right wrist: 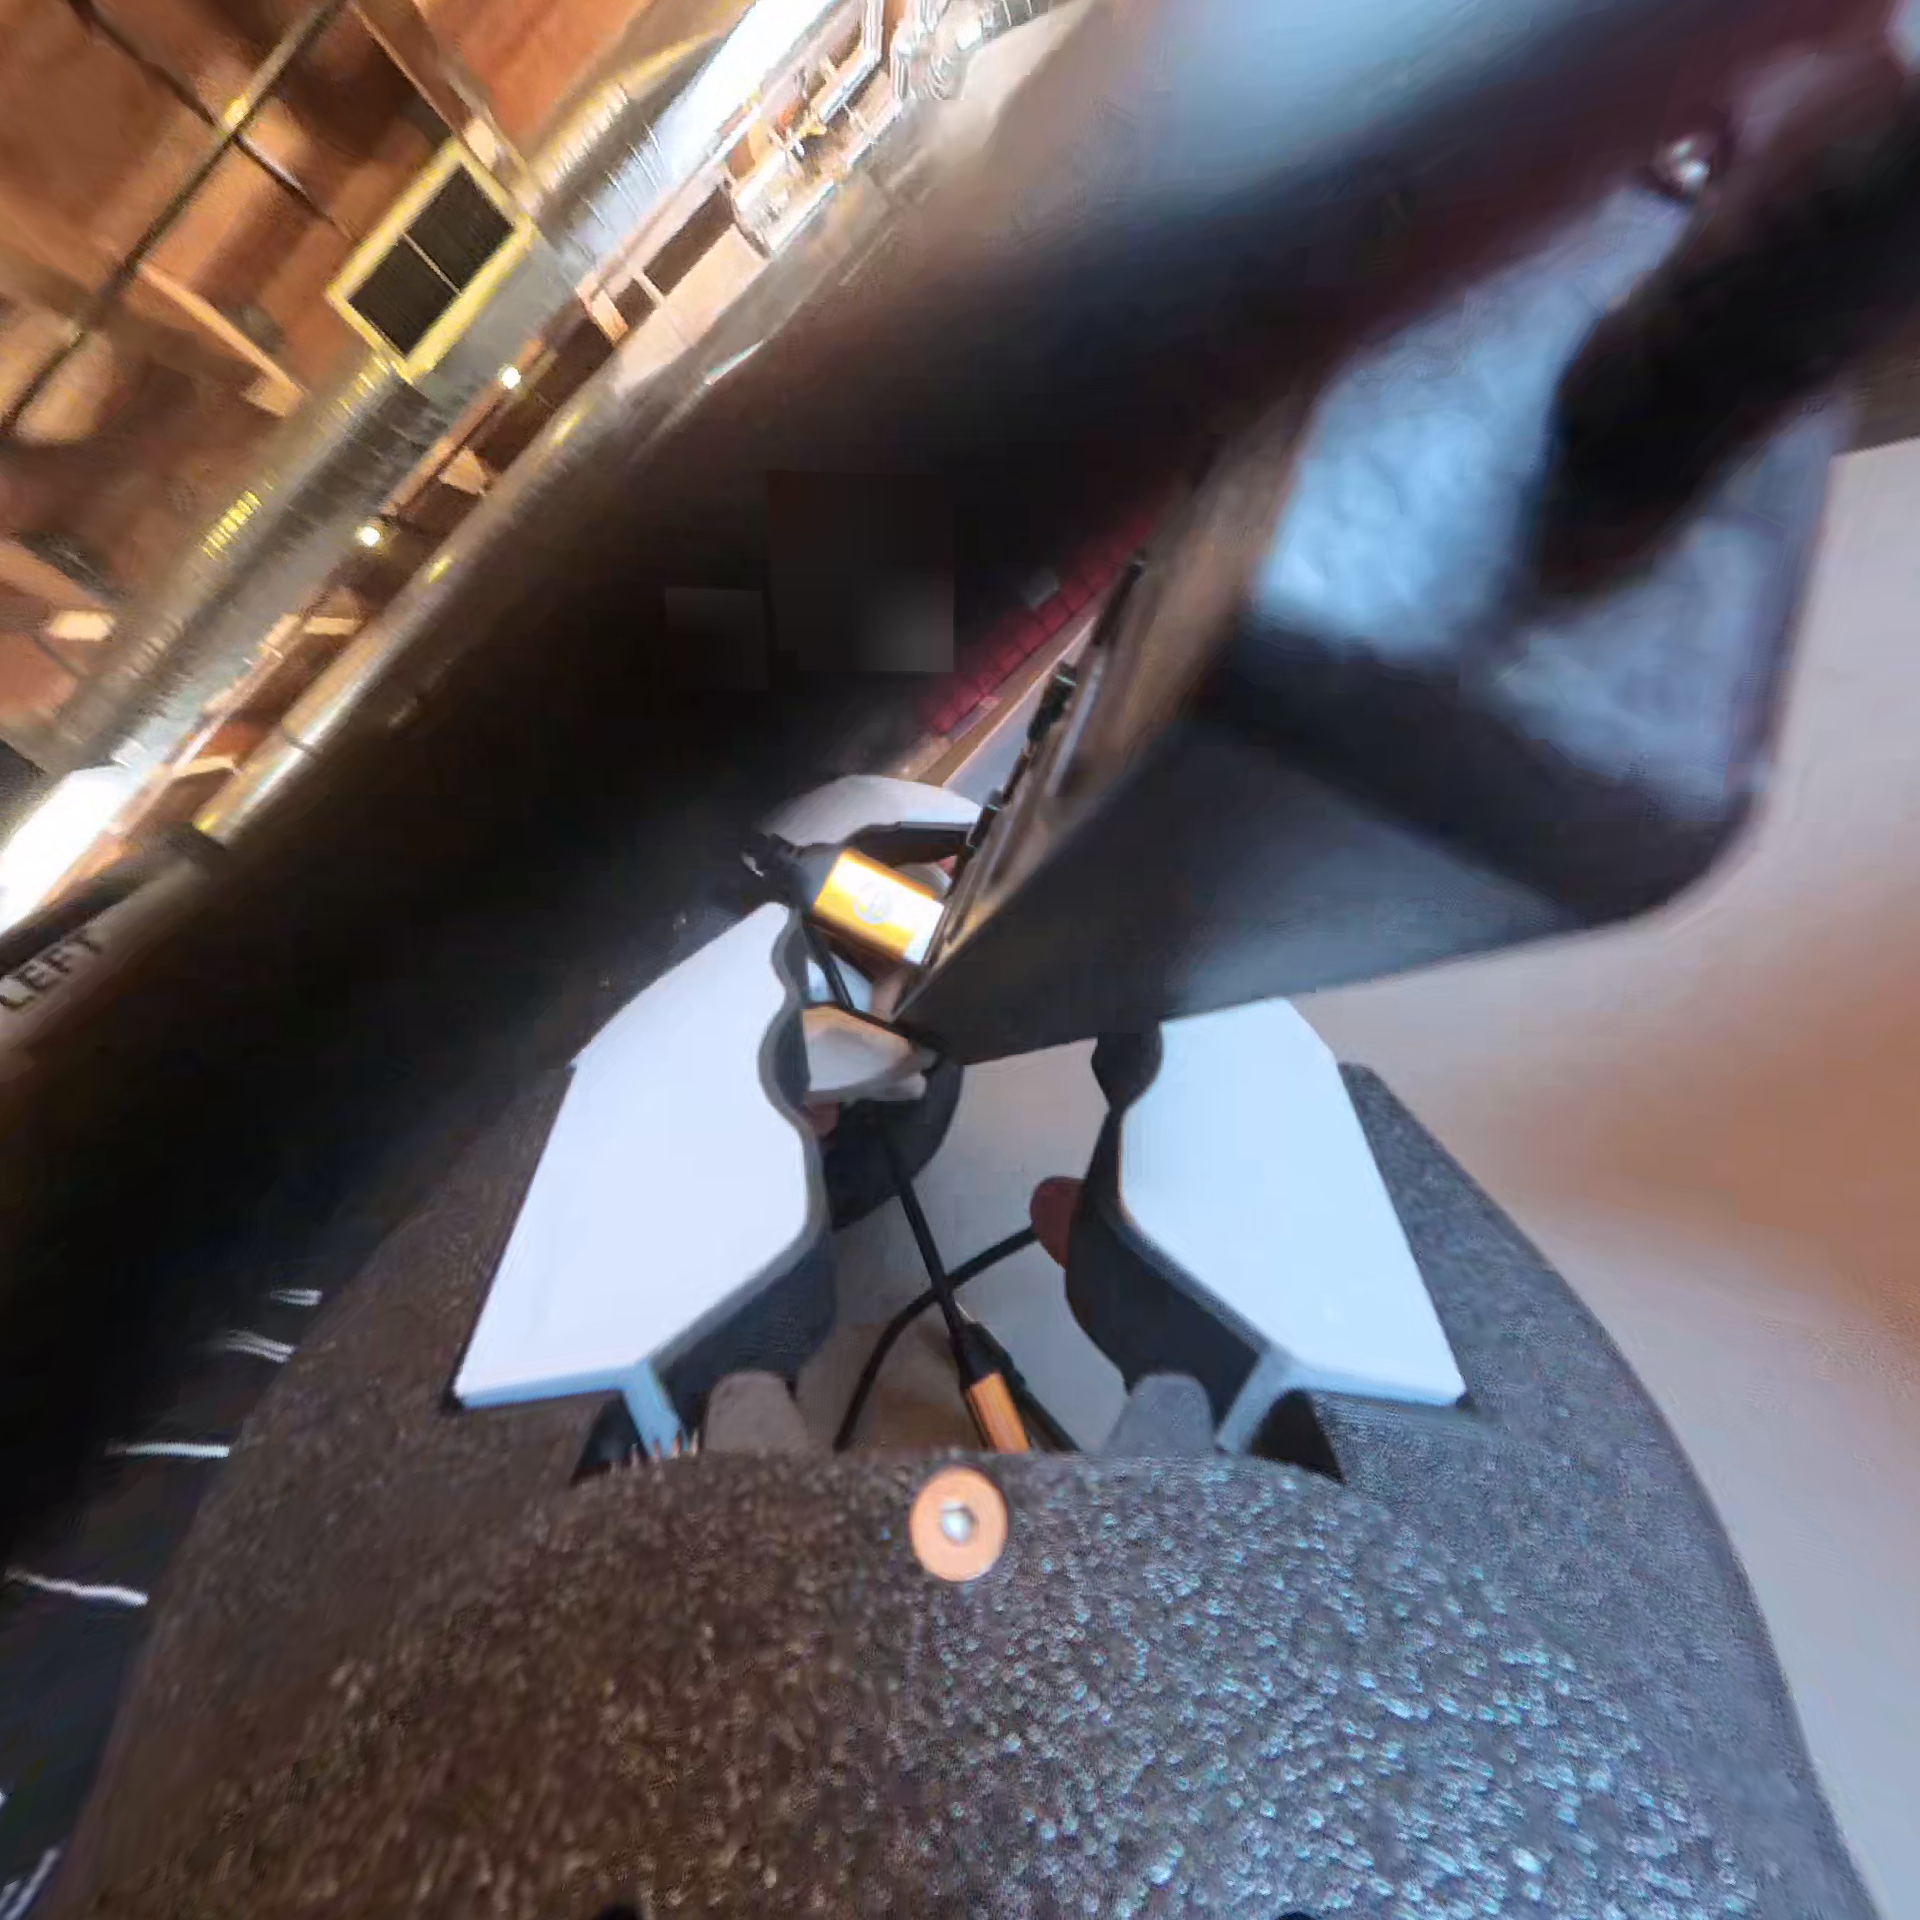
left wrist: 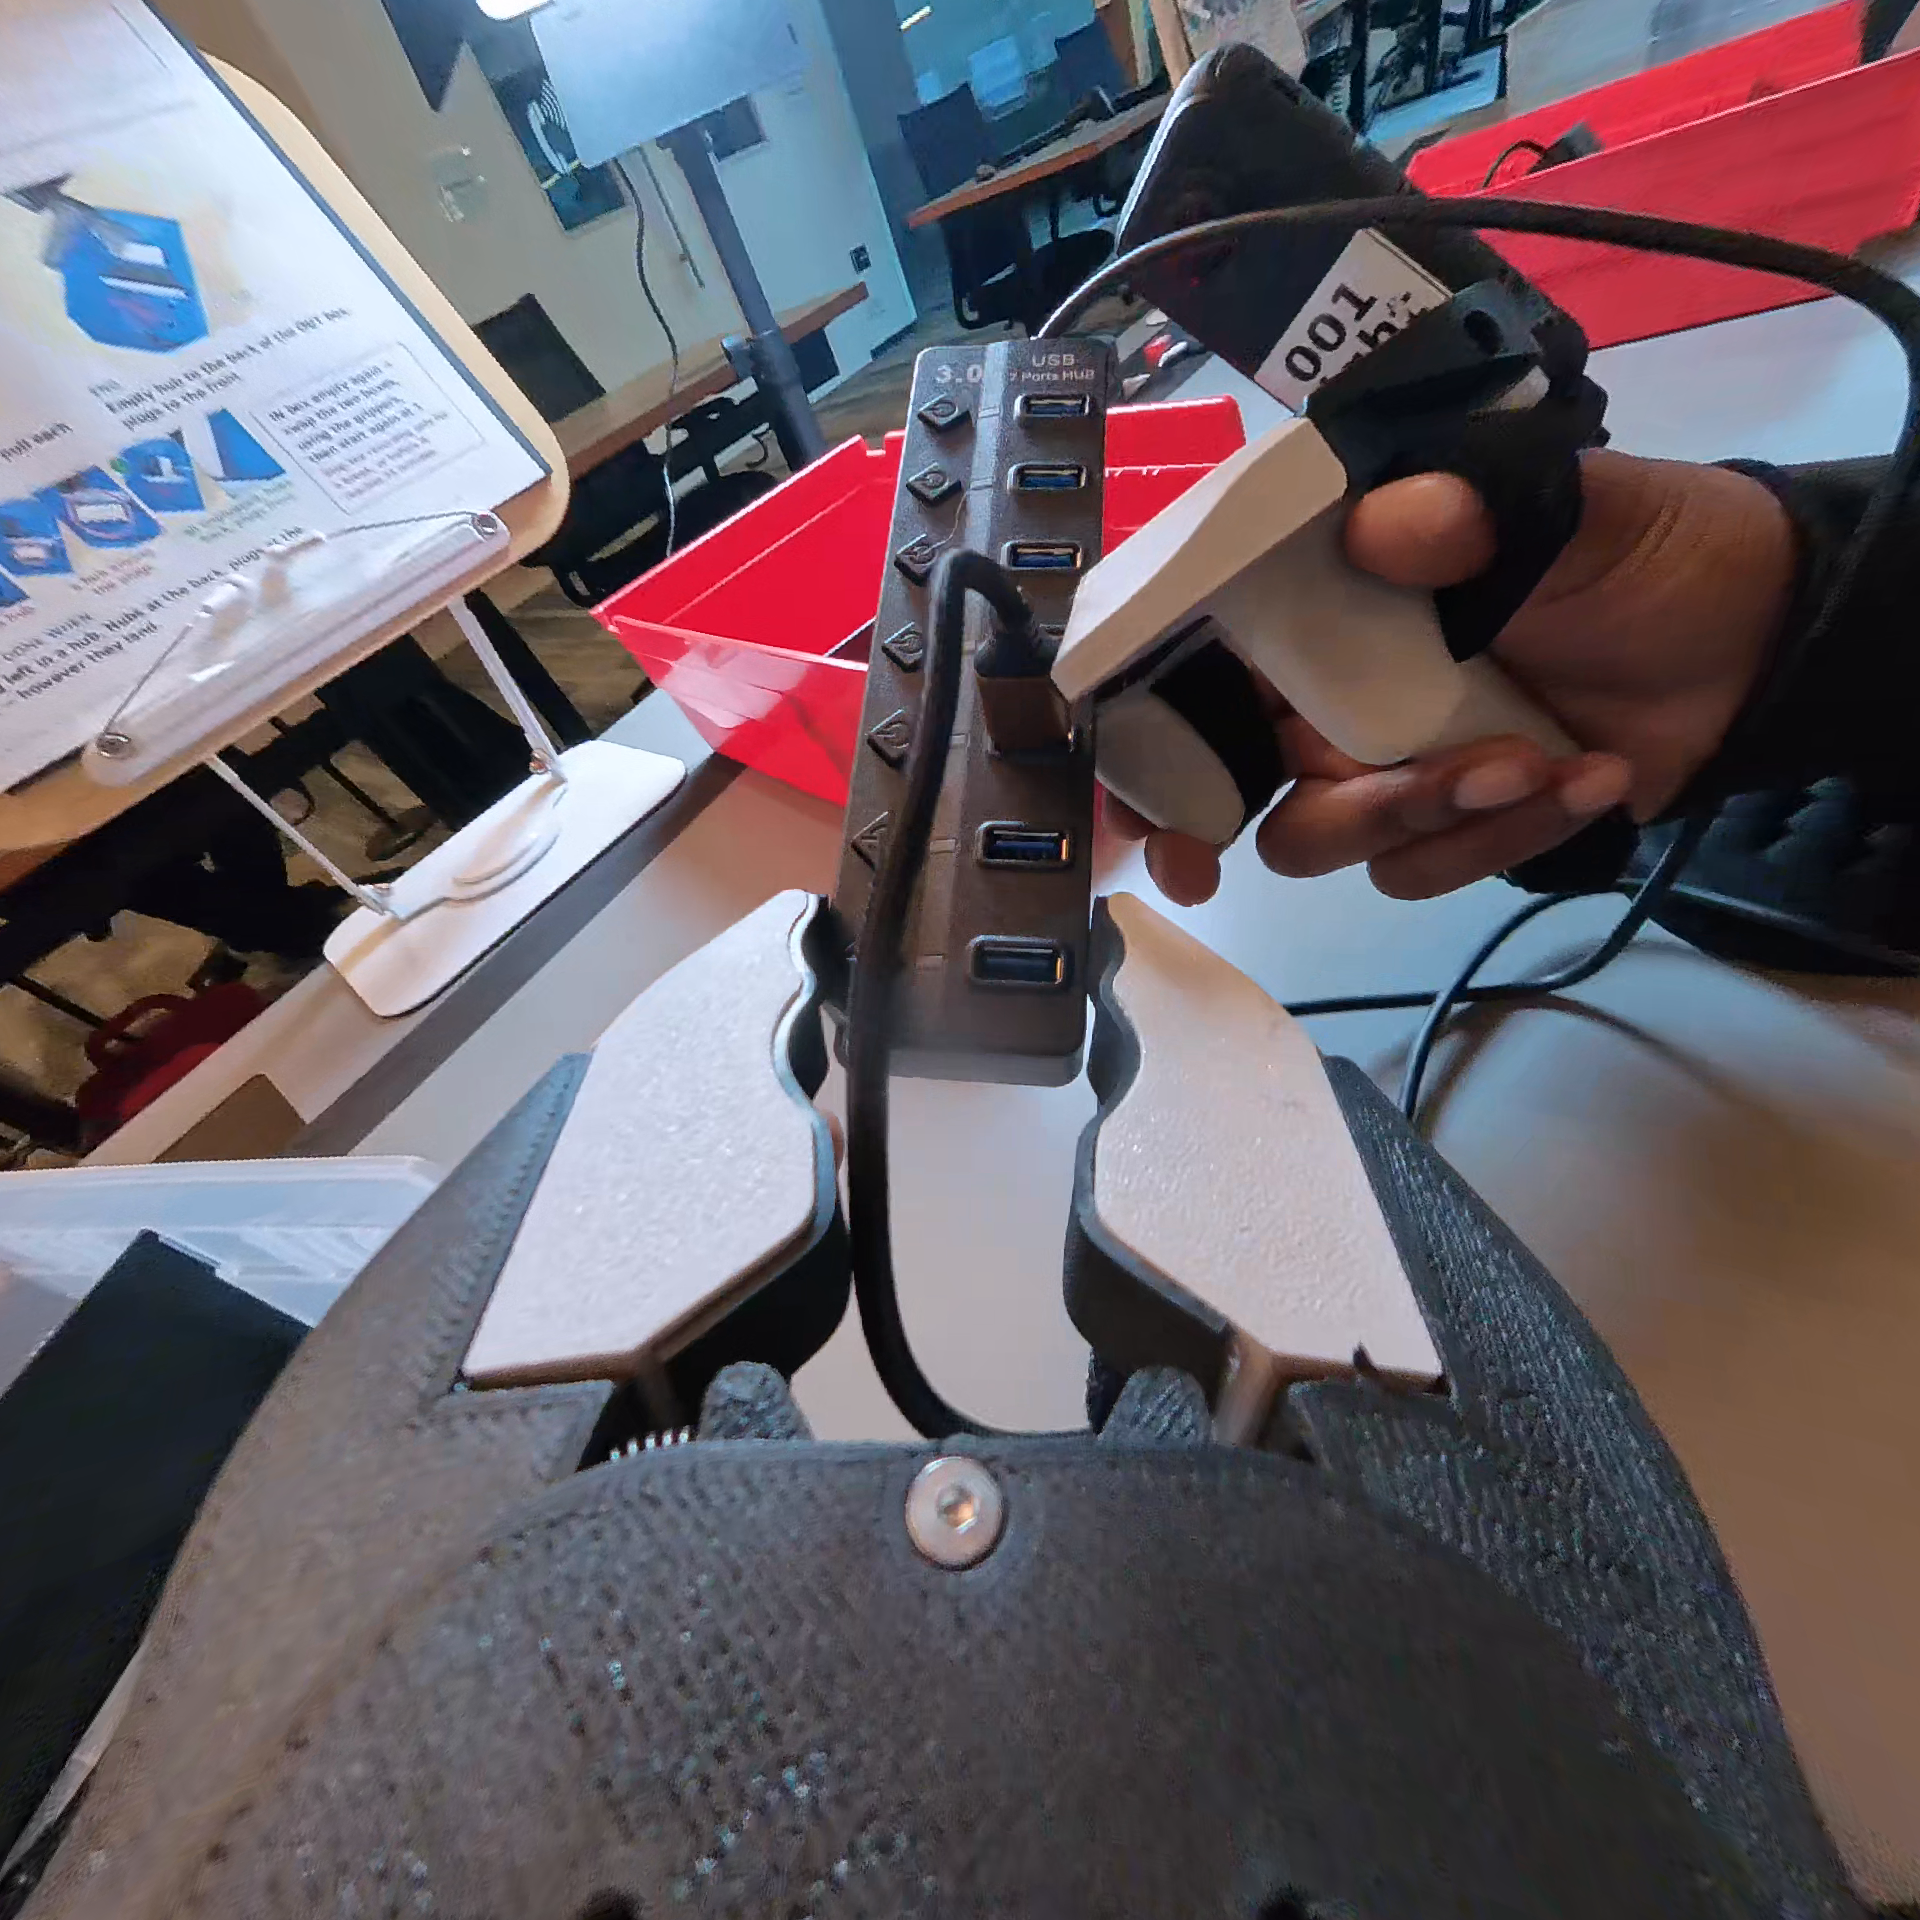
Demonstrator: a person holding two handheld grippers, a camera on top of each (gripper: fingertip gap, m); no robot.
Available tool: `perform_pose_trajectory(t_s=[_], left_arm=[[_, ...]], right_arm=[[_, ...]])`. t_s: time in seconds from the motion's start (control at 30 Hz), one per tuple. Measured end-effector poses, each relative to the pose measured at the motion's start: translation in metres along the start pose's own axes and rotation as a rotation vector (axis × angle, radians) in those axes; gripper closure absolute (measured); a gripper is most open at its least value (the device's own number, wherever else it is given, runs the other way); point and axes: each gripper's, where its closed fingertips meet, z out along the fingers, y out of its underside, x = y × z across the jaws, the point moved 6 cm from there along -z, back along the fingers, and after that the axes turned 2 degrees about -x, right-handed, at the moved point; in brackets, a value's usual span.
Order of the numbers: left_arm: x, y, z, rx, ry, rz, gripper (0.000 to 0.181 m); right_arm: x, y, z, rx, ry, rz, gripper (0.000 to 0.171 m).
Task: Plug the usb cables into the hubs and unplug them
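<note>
Nearest the left wrist camera, the left gripper (left wrist: 956, 987) is seen with its jaws closed on the lower end of the hub (left wrist: 977, 707), which is held upright above the worktop (left wrist: 1558, 1195), evidently so that its row of ports faces the other tool and is braced against a push or pull. A plug (left wrist: 1023, 691) is seated in a port about midway up the hub, and its cable (left wrist: 883, 1039) hangs down toward 6 o'clock between the left jaws. The right gripper (left wrist: 1091, 717) is brought in from 3 o'clock, held by a hand (left wrist: 1558, 675), with its jaws set about the plug; whether they press on it cannot be told. In the right wrist view the right jaws appear partly open, with the plug (right wrist: 878, 904), orange-gold there, just beyond their tips at 12 o'clock.

A red bin (left wrist: 790, 623) lies behind the hub at 11 o'clock. An instruction sheet (left wrist: 156, 364) is propped on a stand at 10 o'clock, presumably for reference. White printing is carried at the hub's top end, and a white label on the right tool; their wording is left unquoted.
</note>
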Motion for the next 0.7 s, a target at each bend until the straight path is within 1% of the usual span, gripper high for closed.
perform_pose_trajectory(t_s=[0.1,0.17,0.23,0.27,0.3,0.33,0.37,0.4,0.43,0.47,0.57,0.63,0.7], left_arm=[[-0.001,-0.004,-0.002,0.045,0.018,-0.030,0.133],[-0.001,-0.004,-0.003,0.060,0.103,-0.075,0.133],[-0.003,-0.004,-0.008,0.098,0.253,-0.151,0.132],[-0.005,-0.005,-0.014,0.119,0.370,-0.206,0.128],[-0.010,-0.006,-0.021,0.132,0.487,-0.284,0.128],[-0.017,-0.008,-0.029,0.152,0.595,-0.382,0.128],[-0.029,-0.008,-0.034,0.174,0.652,-0.487,0.128],[-0.040,-0.006,-0.038,0.202,0.667,-0.569,0.131],[-0.048,-0.003,-0.040,0.219,0.665,-0.610,0.134],[-0.050,0.001,-0.040,0.210,0.670,-0.607,0.133],[-0.046,0.007,-0.039,0.159,0.722,-0.597,0.129],[-0.042,0.005,-0.039,0.181,0.796,-0.657,0.130],[-0.041,0.008,-0.036,0.167,0.860,-0.758,0.133]], right_arm=[[-0.001,-0.002,-0.002,0.008,-0.047,0.052,0.119],[0.001,-0.003,-0.004,0.004,-0.074,0.089,0.120],[0.002,-0.003,-0.006,-0.034,-0.112,0.099,0.120],[0.001,-0.002,-0.007,-0.063,-0.141,0.105,0.121],[0.001,-0.002,-0.008,-0.085,-0.170,0.110,0.132],[0.000,-0.001,-0.009,-0.094,-0.184,0.111,0.134],[0.000,0.000,-0.009,-0.106,-0.181,0.104,0.134],[0.000,0.002,-0.008,-0.134,-0.178,0.086,0.136],[-0.001,0.004,-0.007,-0.163,-0.179,0.063,0.137],[-0.002,0.007,-0.005,-0.185,-0.181,0.041,0.137],[-0.010,0.018,0.000,-0.292,-0.222,-0.021,0.139],[-0.016,0.028,0.000,-0.392,-0.242,-0.091,0.138],[-0.021,0.037,0.000,-0.485,-0.272,-0.130,0.137]])
